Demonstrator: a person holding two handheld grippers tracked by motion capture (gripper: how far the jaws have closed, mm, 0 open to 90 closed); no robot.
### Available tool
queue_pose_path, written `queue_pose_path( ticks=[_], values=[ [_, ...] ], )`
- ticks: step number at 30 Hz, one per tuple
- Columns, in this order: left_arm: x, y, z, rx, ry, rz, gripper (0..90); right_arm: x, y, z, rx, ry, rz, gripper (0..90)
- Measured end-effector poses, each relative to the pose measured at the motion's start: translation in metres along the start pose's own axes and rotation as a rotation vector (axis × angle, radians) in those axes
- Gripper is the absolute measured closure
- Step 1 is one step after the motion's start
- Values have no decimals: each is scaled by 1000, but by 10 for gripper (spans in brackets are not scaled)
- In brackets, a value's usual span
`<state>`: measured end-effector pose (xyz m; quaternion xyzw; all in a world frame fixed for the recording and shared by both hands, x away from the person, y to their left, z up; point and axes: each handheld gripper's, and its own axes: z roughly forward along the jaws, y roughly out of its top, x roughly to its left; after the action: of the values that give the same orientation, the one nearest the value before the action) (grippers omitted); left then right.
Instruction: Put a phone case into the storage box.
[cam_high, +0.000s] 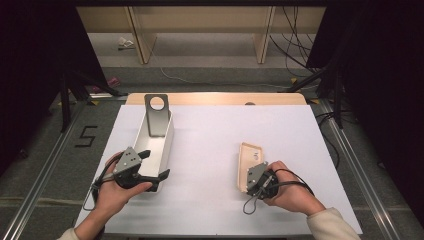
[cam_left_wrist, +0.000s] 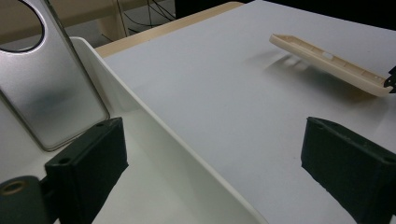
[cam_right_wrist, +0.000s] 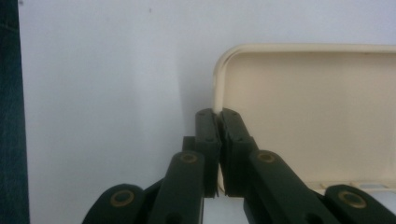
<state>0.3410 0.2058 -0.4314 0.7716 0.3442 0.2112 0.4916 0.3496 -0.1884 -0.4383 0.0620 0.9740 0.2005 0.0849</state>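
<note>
Right gripper (cam_right_wrist: 217, 114) pinches the cream phone case (cam_right_wrist: 308, 112) by its rim, tilted for carrying; our left gripper (cam_high: 150, 165), jaws spread, steadies the white bin (cam_high: 162, 142).

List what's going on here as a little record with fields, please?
Surface: white table
Left gripper: jaws wide open, straddling the side wall of a white bin
In the bin: grey metal plate with a round hole, leaning upright
Right gripper: shut on the edge of a cream phone case
Case: tilted, far end up
</note>
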Motion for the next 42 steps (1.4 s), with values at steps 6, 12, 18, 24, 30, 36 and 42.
queue_pose_path(
  ticks=[6, 12, 18, 24, 30, 36, 42],
  values=[
    [1, 0, 0, -1, 1, 1, 65, -2, -3, -1, -79, -14, 18, 877],
    [1, 0, 0, -1, 0, 1, 65, -4, -4, -2, -158, -25, 23, 878],
    [1, -1, 1, 1, 0, -4, 66, -4, -5, 0, -175, -27, 33, 878],
    [1, -1, 1, 1, 2, -8, 70, -4, -3, 2, -187, -25, 26, 878],
    [0, 3, 1, 6, 22, -29, 97, -3, 1, 3, -203, -27, 19, 878],
    [-6, 21, 5, 2, 24, -51, 148, 0, 6, 3, -212, -30, 9, 878],
    [-12, 44, 17, -1, 4, -37, 153, 2, 12, 4, -225, -28, -5, 879]
  ],
)
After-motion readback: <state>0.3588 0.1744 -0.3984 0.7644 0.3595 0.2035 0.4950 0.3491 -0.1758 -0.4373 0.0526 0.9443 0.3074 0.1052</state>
